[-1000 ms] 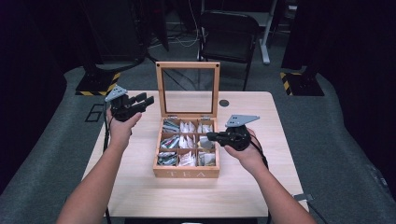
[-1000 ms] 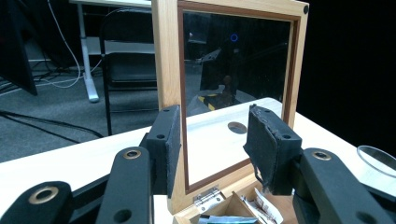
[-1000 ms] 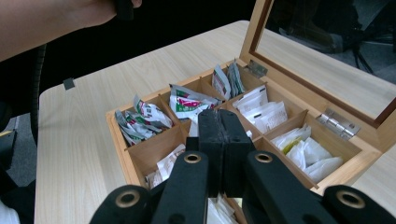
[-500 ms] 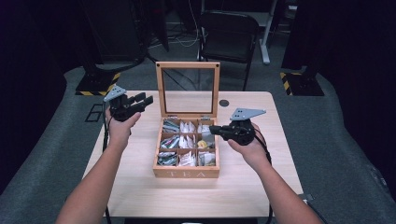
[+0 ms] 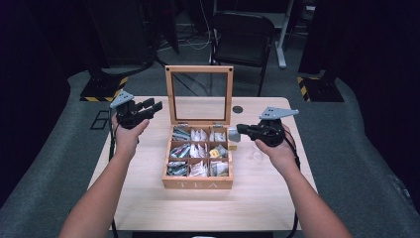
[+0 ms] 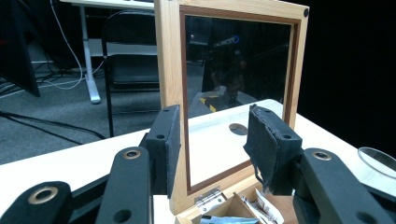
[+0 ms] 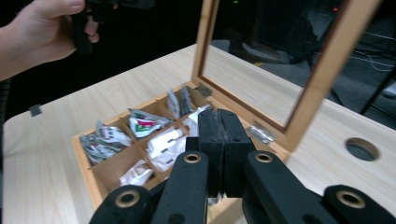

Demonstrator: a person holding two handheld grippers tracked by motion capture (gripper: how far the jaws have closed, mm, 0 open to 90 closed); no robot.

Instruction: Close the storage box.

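Note:
A wooden tea box (image 5: 198,184) sits mid-table with its glass lid (image 5: 199,69) standing upright. Its compartments hold several tea bags (image 5: 198,151). My right gripper (image 5: 237,131) hovers over the box's right edge. Its pads are pressed together on a small pale tea bag (image 5: 231,133), and a yellow tag (image 5: 232,147) hangs below. In the right gripper view, that gripper (image 7: 219,126) is shut above the compartments (image 7: 140,140). My left gripper (image 5: 153,105) is raised to the left of the lid. It stands open with nothing between its jaws (image 6: 212,135), facing the lid frame (image 6: 170,70).
A round cable hole (image 5: 237,109) lies in the table behind the box on the right. A clear round glass object (image 5: 257,156) rests under my right hand. A black chair (image 5: 242,34) stands beyond the table's far edge. Bare tabletop (image 5: 148,208) lies in front of the box.
My right gripper has risen and drawn rightward from over the box's compartments to its right edge, jaws still shut. My left gripper has stayed put.

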